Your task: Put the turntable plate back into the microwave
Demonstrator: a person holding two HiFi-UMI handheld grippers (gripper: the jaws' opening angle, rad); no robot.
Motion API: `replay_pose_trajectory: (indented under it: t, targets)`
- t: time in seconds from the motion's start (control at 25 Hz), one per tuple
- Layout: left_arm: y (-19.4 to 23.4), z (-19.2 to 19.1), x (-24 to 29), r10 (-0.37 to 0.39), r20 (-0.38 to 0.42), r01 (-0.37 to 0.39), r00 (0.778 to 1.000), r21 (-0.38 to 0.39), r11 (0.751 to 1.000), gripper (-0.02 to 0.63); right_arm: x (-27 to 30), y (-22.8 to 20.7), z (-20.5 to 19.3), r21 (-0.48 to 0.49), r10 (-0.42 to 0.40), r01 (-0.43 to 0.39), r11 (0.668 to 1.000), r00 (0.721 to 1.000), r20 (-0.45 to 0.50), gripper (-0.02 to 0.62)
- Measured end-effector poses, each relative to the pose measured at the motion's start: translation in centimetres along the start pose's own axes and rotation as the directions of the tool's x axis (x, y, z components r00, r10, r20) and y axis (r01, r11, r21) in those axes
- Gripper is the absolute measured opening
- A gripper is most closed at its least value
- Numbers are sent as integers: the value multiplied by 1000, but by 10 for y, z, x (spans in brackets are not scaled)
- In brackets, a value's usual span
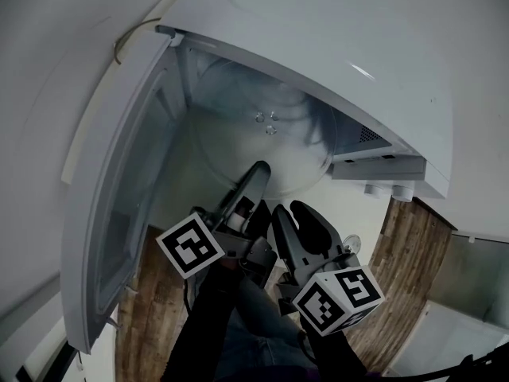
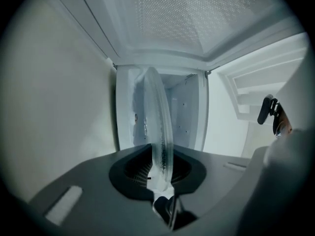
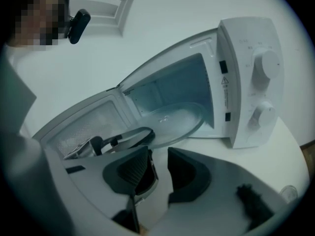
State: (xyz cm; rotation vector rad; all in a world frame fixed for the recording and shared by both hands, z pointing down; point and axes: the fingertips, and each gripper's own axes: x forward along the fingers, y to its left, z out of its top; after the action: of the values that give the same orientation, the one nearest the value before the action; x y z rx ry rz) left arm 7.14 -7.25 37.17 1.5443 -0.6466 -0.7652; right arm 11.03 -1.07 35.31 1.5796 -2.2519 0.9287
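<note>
The white microwave (image 1: 334,46) stands with its door (image 1: 119,213) swung wide to the left. The clear glass turntable plate (image 1: 262,146) lies half inside the cavity, tilted. My left gripper (image 1: 258,173) is shut on the plate's near rim. In the left gripper view the plate (image 2: 157,127) stands edge-on between the jaws of the left gripper (image 2: 157,163). From the right gripper view the plate (image 3: 174,122) sticks out of the opening, with the left gripper (image 3: 140,136) on its edge. My right gripper (image 3: 160,163) is open and empty, short of the plate.
Two round knobs (image 3: 266,63) sit on the microwave's right front panel. The microwave rests on a white tabletop (image 3: 290,151). Wood flooring (image 1: 406,253) shows below it. A white wall lies behind and to the left.
</note>
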Motion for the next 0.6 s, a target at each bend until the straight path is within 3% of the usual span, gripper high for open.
replay_pose_trajectory:
  t: [0.44, 0.6]
  targets:
    - [4, 9, 34, -11, -8, 11, 1000, 32, 999, 51, 0, -15, 11, 7, -55, 55, 998, 995, 78, 133]
    - [12, 13, 34, 14, -8, -14, 1000, 51, 999, 51, 7, -16, 14, -43, -37, 39, 998, 998, 60, 133]
